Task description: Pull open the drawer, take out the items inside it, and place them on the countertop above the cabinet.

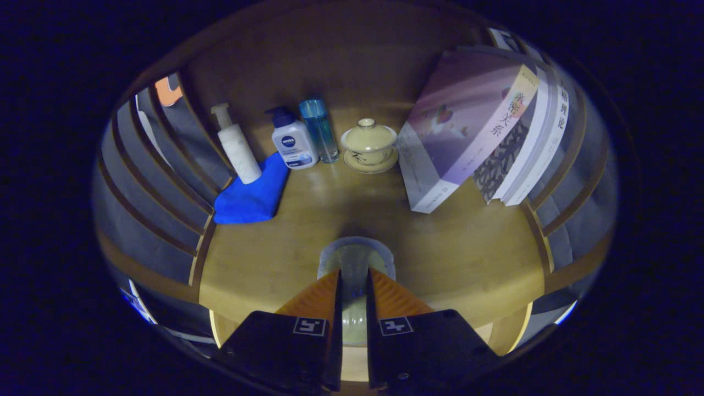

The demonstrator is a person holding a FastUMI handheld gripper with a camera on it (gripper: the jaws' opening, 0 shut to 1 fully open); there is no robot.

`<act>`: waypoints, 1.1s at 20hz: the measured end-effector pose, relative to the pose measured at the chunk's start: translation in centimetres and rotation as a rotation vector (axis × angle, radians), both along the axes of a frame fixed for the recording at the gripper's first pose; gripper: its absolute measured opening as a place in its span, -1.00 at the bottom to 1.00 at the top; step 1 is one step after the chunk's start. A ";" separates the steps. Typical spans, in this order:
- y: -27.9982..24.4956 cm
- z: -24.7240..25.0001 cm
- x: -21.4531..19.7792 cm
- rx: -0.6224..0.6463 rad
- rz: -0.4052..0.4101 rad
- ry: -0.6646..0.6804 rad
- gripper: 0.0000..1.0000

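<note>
Translucent, glassy or plastic, maybe a small cup sits gripped in the tool, both fingers pressed narrow on its wall, its rim just ahead of the fingertips and low over the wooden worktop. Probably light and stiff, likely smooth and slippery, perhaps breakable; best held by the wall near the rim, as now, and set down gently. Cannot tell whether already touching the wood. Farther beyond the fingers, along the back: a white pump bottle standing on a blue cloth, a face-wash bottle, a blue tumbler, a lidded tea bowl on its saucer, and leaning books at the right. Free wood remains just ahead for release, well apart from the fragile tea bowl.
</note>
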State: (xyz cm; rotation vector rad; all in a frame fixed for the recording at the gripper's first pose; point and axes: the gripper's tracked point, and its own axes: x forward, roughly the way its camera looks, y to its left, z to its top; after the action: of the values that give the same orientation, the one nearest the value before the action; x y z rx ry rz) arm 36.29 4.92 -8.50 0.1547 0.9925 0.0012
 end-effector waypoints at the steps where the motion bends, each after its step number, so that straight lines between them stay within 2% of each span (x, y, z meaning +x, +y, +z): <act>1: 0.1 -0.1 0.3 0.013 -0.004 -0.007 -0.57; 7: 0.5 -0.2 0.5 0.066 -0.029 -0.079 -0.47; 11: 1.2 0.3 0.8 0.182 -0.043 -0.128 -0.38; 15: 0.8 1.2 -0.2 0.186 -0.060 -0.159 0.30; 16: 0.5 1.9 -0.3 0.171 -0.058 -0.193 0.57; 18: 0.3 4.0 0.1 0.141 -0.044 -0.312 0.64; 22: 2.9 7.2 -4.0 0.171 -0.008 -0.429 0.66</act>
State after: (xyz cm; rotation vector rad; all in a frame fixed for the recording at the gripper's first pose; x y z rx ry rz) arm 32.30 7.79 -1.33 0.3020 0.5627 0.1077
